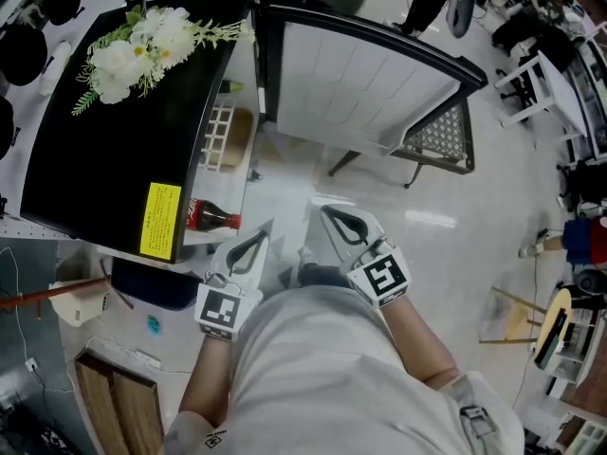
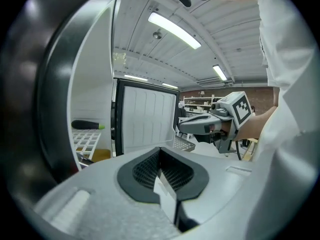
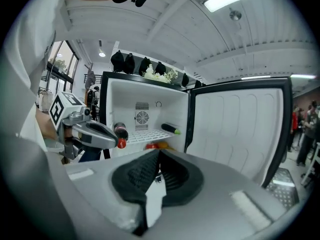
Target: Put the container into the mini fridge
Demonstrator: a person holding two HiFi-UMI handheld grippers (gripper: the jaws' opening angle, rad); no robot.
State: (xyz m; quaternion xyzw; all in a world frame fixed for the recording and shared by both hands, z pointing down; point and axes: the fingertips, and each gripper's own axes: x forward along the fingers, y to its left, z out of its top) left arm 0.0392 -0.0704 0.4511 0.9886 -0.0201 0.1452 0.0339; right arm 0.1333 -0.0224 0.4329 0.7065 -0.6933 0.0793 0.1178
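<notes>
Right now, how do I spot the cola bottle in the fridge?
Find the black mini fridge with its door open. On its white wire shelf, the dark cola bottle lies at the left end. Its cap is red; the other dark bottle has a green one.

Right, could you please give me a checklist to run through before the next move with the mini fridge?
1. Fridge door open: ok, it stands wide open.
2. Left gripper ready to grasp: not ok, jaws together with nothing between them.
3. Right gripper ready to grasp: not ok, jaws together and empty too.
4. Container located: cannot tell, no view shows it clearly.
5. Room on the wire shelf: ok, bare space lies between the cola bottle and the green-capped bottle.
</notes>
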